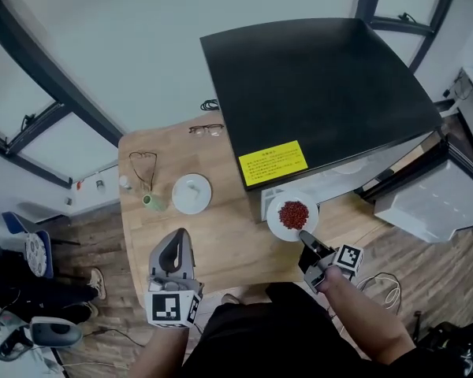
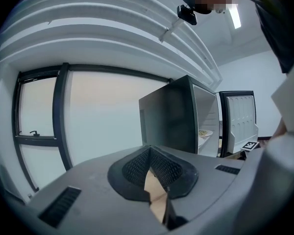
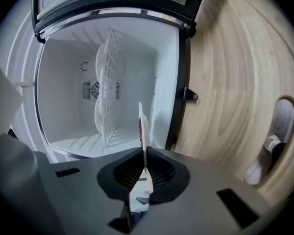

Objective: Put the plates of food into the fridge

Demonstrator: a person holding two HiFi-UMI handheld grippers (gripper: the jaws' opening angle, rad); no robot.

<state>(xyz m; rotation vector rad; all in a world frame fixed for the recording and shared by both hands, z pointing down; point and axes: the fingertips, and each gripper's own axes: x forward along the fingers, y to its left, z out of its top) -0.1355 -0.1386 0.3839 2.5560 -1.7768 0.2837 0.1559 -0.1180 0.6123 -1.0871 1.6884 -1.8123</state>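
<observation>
Plate (image 1: 293, 215) of red food hangs just below the centre of the head view, its near rim pinched in the right gripper (image 1: 306, 241), at the mouth of the fridge (image 1: 323, 85). The fridge's black top fills the upper right of that frame and carries a yellow label (image 1: 273, 162).

In the right gripper view the plate (image 3: 142, 131) shows edge-on at the lower centre, and the right gripper (image 3: 145, 153) has its jaws nearly together, clamped on the rim. The white inside of the fridge (image 3: 63, 106) lies open in the left half of that frame, with a wire shelf (image 3: 108, 82) across it. The wooden table (image 3: 230, 82) fills the right half.

The left gripper (image 1: 176, 246) hangs over the table (image 1: 221, 242) at the lower left of the head view, well apart from the plate. In its own view the left gripper (image 2: 148, 151) has its jaws closed at the tips with nothing between them. To the right of centre in that view, a second plate (image 2: 204, 133) sits on a shelf inside the fridge (image 2: 171, 116), beside the open door (image 2: 239, 119).

A white dish (image 1: 191, 193) rests on the table left of centre in the head view. A pair of glasses (image 1: 207, 129) lies near the table's far edge.
</observation>
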